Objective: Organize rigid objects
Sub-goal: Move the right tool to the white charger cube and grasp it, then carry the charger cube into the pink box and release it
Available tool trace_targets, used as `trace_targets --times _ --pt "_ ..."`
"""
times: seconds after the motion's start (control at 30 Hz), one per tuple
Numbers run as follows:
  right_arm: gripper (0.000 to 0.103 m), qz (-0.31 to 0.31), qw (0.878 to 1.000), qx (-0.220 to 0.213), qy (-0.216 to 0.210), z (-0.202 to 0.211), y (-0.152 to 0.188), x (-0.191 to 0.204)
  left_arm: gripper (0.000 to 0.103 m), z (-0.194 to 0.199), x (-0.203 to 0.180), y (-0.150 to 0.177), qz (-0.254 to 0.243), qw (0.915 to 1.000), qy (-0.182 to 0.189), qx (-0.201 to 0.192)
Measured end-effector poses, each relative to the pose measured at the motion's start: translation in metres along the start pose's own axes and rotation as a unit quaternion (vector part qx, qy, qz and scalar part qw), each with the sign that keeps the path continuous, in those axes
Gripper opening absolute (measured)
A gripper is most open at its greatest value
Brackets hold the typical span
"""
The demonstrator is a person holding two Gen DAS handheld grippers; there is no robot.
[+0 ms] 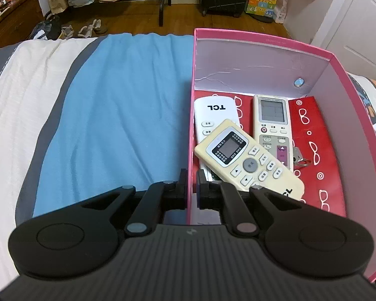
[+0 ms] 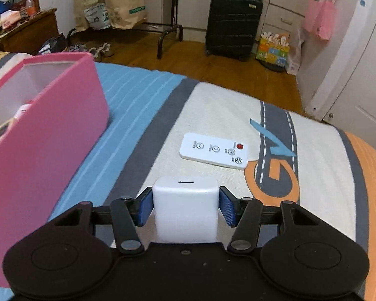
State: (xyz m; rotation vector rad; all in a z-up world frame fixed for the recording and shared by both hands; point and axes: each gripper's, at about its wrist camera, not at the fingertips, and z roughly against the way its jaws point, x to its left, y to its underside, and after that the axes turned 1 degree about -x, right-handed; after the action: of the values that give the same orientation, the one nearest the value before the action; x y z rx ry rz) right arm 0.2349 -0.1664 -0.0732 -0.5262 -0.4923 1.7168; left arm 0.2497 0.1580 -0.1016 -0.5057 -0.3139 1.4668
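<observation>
A pink box (image 1: 263, 37) stands on the bed and holds a white TCL remote (image 1: 214, 115), a cream remote with a grey screen (image 1: 272, 128), a yellowed remote (image 1: 245, 159) lying across them, and keys (image 1: 299, 158). My left gripper (image 1: 191, 190) is shut on the box's left wall, one finger inside and one outside. My right gripper (image 2: 185, 207) is shut on a white charger block (image 2: 185, 208), held above the bed. A flat white remote (image 2: 214, 154) lies on the bed ahead of it. The pink box (image 2: 42, 145) stands to its left.
The bed has a blue sheet (image 1: 117, 115) and a cream cover with a road pattern (image 2: 275, 165). Beyond the bed edge are wooden floor, a black suitcase (image 2: 231, 22), paper bags (image 2: 125, 10) and a wooden cabinet (image 2: 25, 32).
</observation>
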Motion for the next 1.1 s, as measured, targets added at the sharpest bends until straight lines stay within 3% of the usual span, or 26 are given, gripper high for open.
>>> trace_targets --times 0.4,0.73,0.9,1.1 --pt "0.06 0.017 0.998 -0.051 -0.015 0.06 -0.004 0.032 0.007 0.003 -0.006 0.002 -0.023 0.9997 -0.012 -0.001" --pt "0.06 0.117 0.986 -0.108 -0.056 0.143 -0.022 0.103 0.007 0.005 -0.005 0.005 -0.021 0.9997 -0.009 -0.001" --pt "0.06 0.152 0.978 -0.108 -0.097 0.16 -0.023 0.137 0.007 0.008 -0.006 0.006 -0.019 0.9998 -0.006 -0.002" --pt "0.06 0.171 0.973 -0.084 -0.129 0.148 -0.019 0.167 0.007 0.009 -0.004 0.006 -0.018 0.9998 -0.004 -0.003"
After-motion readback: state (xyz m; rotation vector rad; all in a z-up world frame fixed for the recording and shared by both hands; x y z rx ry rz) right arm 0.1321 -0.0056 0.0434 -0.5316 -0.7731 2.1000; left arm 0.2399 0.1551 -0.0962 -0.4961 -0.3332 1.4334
